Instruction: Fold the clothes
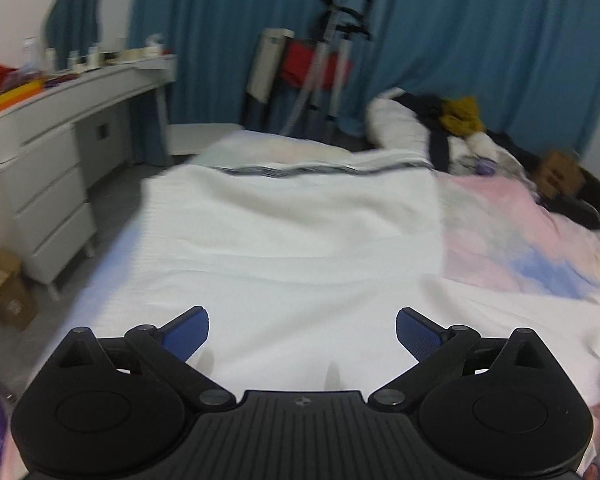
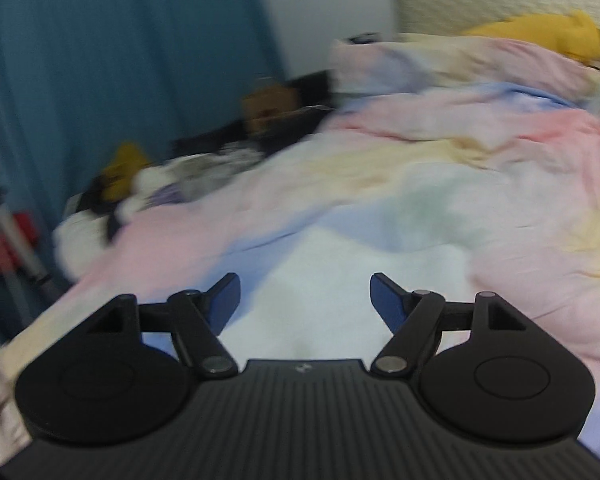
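A white knitted garment point(image 1: 292, 232) with a dark striped band along its far edge lies spread flat on the bed. My left gripper point(image 1: 302, 334) hovers over its near part, jaws wide apart, nothing between the blue pads point(image 1: 188, 334). In the right wrist view a white patch of the garment point(image 2: 328, 292) shows below my right gripper point(image 2: 305, 300), which is open and holds nothing. Both views are blurred.
The bed carries a pastel pink, blue and yellow duvet point(image 2: 480, 168). A heap of dark, white and mustard clothes point(image 1: 452, 124) lies at its far side. A white dresser point(image 1: 56, 152) stands left; a tripod point(image 1: 332, 64) stands by blue curtains point(image 1: 480, 40). A yellow item point(image 2: 540, 36) rests near the headboard.
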A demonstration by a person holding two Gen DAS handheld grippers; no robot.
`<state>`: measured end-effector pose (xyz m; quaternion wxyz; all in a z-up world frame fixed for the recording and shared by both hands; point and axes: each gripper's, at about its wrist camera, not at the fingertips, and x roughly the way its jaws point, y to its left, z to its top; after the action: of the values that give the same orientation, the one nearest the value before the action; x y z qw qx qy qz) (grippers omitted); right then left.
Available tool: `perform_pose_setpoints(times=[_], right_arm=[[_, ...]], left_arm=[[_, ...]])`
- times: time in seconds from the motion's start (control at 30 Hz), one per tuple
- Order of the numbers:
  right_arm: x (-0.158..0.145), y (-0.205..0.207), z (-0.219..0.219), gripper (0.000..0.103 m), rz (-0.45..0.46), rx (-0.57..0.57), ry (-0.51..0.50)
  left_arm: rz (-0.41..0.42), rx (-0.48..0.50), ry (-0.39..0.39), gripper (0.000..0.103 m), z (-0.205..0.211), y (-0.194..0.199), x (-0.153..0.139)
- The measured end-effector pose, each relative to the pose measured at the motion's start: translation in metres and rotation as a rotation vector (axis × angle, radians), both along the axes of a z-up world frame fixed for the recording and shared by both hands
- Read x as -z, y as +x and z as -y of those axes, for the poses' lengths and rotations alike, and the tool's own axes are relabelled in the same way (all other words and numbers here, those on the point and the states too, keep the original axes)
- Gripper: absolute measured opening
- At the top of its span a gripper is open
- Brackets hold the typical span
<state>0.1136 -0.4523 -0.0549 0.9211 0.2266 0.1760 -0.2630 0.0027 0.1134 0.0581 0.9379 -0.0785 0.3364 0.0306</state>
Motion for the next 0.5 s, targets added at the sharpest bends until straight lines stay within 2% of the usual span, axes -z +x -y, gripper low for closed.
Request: perform_pose_setpoints(times=[0.23,0.37,0.5], right_arm=[[0.008,0.019,-0.068,0.073,-0.032,-0.26,-0.062],[0.016,0.03,-0.077,0.073,-0.047,-0.31,-0.049],[0.026,0.039,-0.069,0.073,-0.054,-0.298,0.027]], left_arm=[[-0.004,0.101,0.024,0.101,0.062,0.06,0.037],[0.013,0.169,0.06,0.101,0.097,0.102,0.053],[0.065,0.273,0.108,0.099,0.141,0.139,0.062]])
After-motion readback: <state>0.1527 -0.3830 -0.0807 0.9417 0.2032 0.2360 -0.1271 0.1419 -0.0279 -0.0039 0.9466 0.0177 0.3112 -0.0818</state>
